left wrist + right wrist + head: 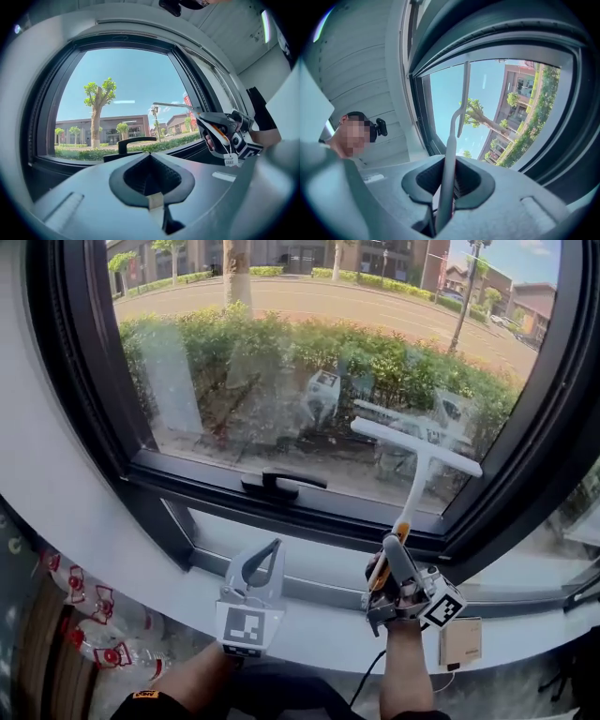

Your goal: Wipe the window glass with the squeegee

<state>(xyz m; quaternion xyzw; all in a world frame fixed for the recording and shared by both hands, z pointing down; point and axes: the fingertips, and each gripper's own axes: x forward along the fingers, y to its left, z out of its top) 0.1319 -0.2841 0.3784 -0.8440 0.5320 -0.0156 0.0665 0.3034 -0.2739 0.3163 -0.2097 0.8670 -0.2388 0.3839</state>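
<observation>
**Squeegee held low at the right of the pane**

Our right gripper (394, 557) pinches the squeegee (419, 465) by its handle, jaws pressed tight onto it. The white blade sits tilted at the window glass (262, 362), low on the right side, just above the dark frame. Our left gripper (270, 551) hangs over the white sill (319, 620), below the black window handle (279, 482), its jaws pressed together on nothing.

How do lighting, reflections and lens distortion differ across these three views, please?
Head view: strong daylight outside, pale reflections and smears on the window glass around the white T-shaped squeegee. Left gripper view: fisheye bends the black window frame, corners go dark, the shut left gripper is soft. Right gripper view: same fisheye; the squeegee handle clamped in the right gripper looms large.
</observation>
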